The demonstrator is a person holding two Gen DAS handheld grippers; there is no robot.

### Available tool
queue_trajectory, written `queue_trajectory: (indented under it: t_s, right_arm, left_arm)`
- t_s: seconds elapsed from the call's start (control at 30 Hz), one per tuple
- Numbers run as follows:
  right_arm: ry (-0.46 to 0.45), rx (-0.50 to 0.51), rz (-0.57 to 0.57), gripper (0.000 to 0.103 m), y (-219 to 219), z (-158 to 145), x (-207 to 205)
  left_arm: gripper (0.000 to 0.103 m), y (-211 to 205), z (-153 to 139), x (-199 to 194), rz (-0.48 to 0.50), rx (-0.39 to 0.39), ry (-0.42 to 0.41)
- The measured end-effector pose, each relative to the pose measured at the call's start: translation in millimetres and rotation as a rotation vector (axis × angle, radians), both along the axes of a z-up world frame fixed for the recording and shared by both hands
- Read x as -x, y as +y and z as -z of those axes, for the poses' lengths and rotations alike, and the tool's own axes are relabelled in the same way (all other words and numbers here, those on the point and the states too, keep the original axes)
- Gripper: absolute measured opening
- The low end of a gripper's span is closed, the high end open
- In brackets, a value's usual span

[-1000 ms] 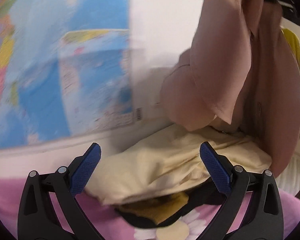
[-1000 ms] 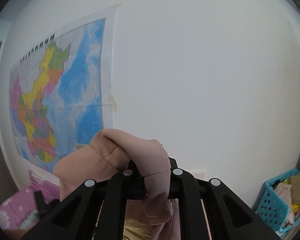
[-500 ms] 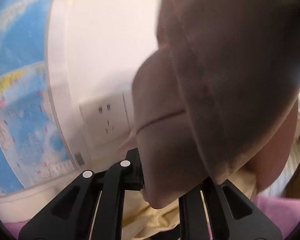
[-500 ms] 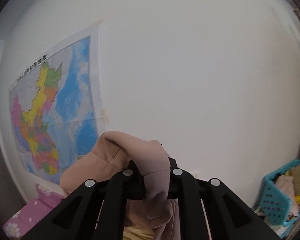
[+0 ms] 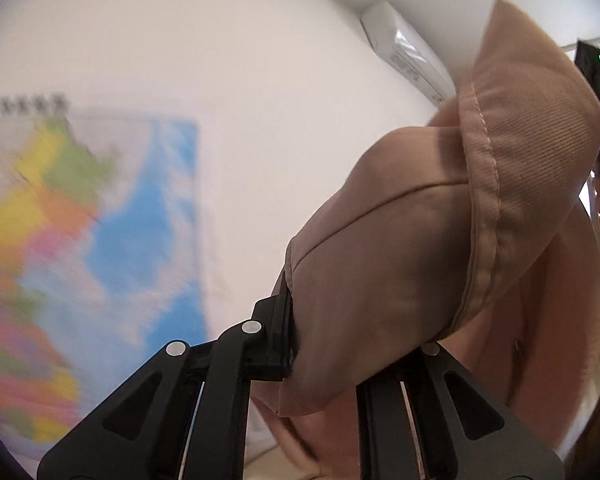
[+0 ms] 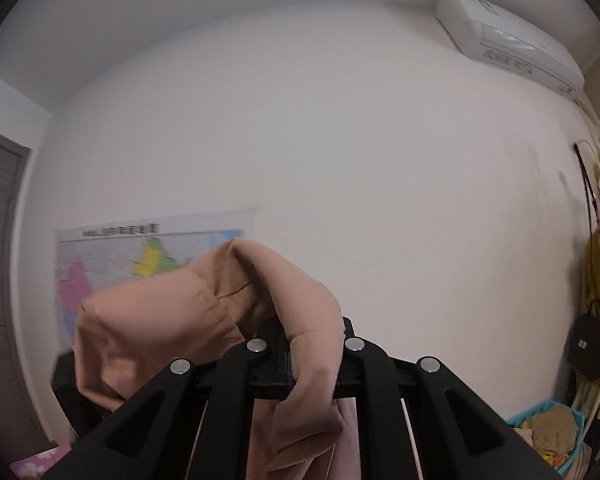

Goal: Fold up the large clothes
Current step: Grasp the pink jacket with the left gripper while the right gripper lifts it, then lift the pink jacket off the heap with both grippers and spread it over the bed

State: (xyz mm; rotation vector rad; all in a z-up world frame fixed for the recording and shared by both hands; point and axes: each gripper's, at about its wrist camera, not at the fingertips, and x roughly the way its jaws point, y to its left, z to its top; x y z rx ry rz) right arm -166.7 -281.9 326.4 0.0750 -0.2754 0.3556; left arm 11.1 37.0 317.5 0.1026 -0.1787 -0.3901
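Note:
A large dusty-pink garment (image 5: 440, 248) hangs in the air between both grippers. My left gripper (image 5: 300, 348) is shut on a seamed edge of it; the cloth bulges over the right finger and hides it. My right gripper (image 6: 300, 364) is shut on another edge of the same garment (image 6: 172, 320), which drapes over the jaws and hangs down behind them. Both grippers are raised high and point at the white wall.
A coloured wall map (image 5: 80, 260) hangs on the wall at left, also in the right wrist view (image 6: 112, 256). An air conditioner (image 6: 508, 36) is mounted high at right. A coat rack with bags (image 6: 596, 300) and a blue basket of clothes (image 6: 548, 432) stand at right.
My left gripper went from open over the bed to shut on the pink garment and rose. Both grippers lifted and tilted upward; the bed and yellow cloth left view.

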Motion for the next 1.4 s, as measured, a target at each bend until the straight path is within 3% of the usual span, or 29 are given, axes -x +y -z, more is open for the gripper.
queue_trajectory:
  t_s: [0.17,0.43,0.53,0.7,0.8,0.9,1.03,1.13,1.2,1.27,1.4]
  right_arm:
    - [0.033,-0.022,-0.175,0.008,10,35,30]
    - [0.126,-0.006,-0.455,0.008,48,112,56]
    - [0.171,0.002,-0.537,0.008,63,126,60]
    - [0.216,0.034,-0.601,0.008,95,137,42]
    - [0.317,0.033,-0.594,0.008,123,156,-8]
    - [0.488,0.046,-0.577,0.009,171,199,-86]
    - [0.746,0.118,-0.526,0.009,241,279,-188]
    - [0.908,0.195,-0.454,0.009,286,348,-248]
    - [1.008,0.211,-0.418,0.009,307,387,-283]
    - [1.064,0.173,-0.401,0.009,310,408,-306]
    - [1.081,0.184,-0.397,0.009,305,410,-318]
  left_arm:
    - [0.011,43,-11,99,-0.087,-0.049,0.000]
    - [0.011,95,37,222,-0.231,-0.143,0.130]
    - [0.011,103,46,261,-0.263,-0.174,0.169]
    - [0.013,119,45,264,-0.344,-0.184,0.211]
    - [0.014,146,58,228,-0.373,-0.126,0.321]
    - [0.014,175,94,158,-0.443,-0.103,0.467]
    - [0.014,217,186,45,-0.567,-0.095,0.735]
    - [0.014,240,265,-15,-0.628,-0.096,0.925]
    - [0.014,251,301,-37,-0.659,-0.099,1.001]
    - [0.014,265,327,-54,-0.649,-0.058,1.070]
    - [0.014,291,334,-73,-0.598,0.024,1.129]
